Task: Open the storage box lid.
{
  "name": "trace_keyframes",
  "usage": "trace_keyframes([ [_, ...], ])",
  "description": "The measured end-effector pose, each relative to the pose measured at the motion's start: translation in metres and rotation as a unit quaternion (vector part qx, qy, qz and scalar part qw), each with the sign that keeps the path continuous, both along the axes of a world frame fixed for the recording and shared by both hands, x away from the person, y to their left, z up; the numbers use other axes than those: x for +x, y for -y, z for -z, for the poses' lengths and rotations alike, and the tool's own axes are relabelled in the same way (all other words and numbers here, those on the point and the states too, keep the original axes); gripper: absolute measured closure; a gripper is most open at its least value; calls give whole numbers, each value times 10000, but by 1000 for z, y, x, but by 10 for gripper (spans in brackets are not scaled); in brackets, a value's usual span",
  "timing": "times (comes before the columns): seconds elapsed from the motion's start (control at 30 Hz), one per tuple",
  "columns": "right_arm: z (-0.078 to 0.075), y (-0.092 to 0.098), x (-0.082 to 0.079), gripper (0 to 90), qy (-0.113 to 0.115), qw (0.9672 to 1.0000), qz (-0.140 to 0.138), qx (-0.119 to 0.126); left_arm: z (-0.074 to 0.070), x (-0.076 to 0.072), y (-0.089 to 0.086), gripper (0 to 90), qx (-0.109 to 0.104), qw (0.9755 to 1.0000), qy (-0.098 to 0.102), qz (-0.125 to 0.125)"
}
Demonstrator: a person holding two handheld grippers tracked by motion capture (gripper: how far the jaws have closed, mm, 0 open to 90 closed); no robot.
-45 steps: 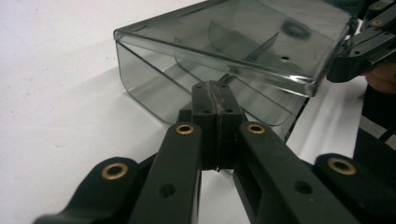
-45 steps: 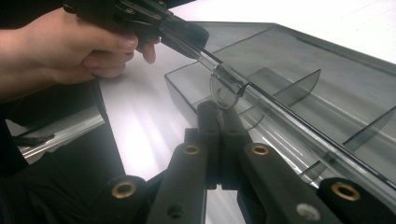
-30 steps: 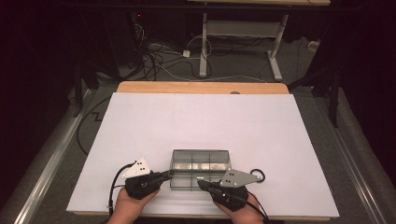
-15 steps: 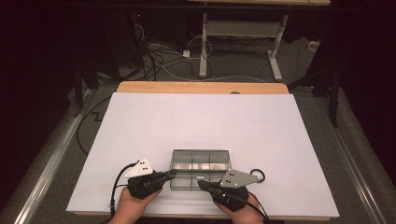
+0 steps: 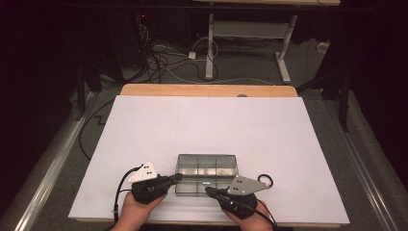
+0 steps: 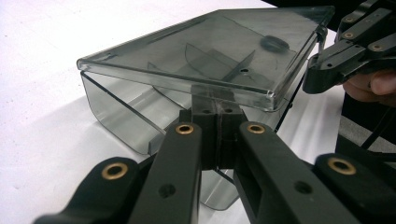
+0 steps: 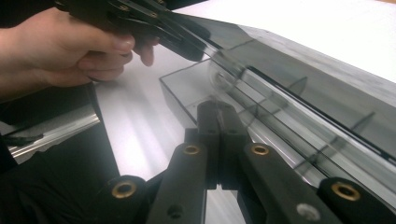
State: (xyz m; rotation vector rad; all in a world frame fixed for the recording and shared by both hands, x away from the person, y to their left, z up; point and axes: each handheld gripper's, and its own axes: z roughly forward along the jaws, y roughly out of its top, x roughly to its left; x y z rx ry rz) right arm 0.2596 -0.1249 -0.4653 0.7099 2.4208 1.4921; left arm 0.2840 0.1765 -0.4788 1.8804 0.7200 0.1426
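Writing: no brand, label or lettering can be read on the box, the grippers or the table
Left gripper (image 5: 179, 177): held in the person's left hand (image 5: 136, 213) near the table's front edge; its black jaws are pressed together, tips at the front left corner of the box; in the left gripper view (image 6: 217, 122) the closed tips sit just under the lid's edge, and whether they touch it I cannot tell
Box (image 5: 207, 167): a smoky clear plastic compartment box, near the front middle of the white table, between the two grippers
Lid (image 6: 210, 51): raised and tilted above the tray in the left gripper view, a small round dark knob on top near its far corner
Dividers (image 7: 299, 86): thin partitions inside the box, plain in the right gripper view
Right gripper (image 5: 208, 189): held in the person's right hand (image 5: 250, 221), jaws pressed together, tips at the front right part of the box; the right gripper view (image 7: 217, 122) has them against the box's near edge, nothing pinched
Table (image 5: 288, 139): white sheet over a wooden top, its wooden strip bare at the far edge
Surroundings: cables (image 5: 163, 57) on the grey floor beyond, and a white desk frame (image 5: 245, 43) behind
In the way: each gripper's dark jaws cover the box's front wall in its own view
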Motion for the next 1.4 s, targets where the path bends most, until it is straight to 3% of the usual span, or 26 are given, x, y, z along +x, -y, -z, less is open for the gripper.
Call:
trace_keyframes([
  [0.53, -3, 29, 1, 900, 87, 9975, 699, 56, -5, 9, -4, 877, -136, 9998, 89, -61],
  [1.13, -6, 69, 2, 900, 249, 9918, 1247, 108, -4, 16, -3, 877, -128, 9998, 154, 12],
  [1.4, -5, 85, 8, 900, 381, 9890, 1428, 38, -3, 13, -3, 877, -19, 9998, 206, 46],
])
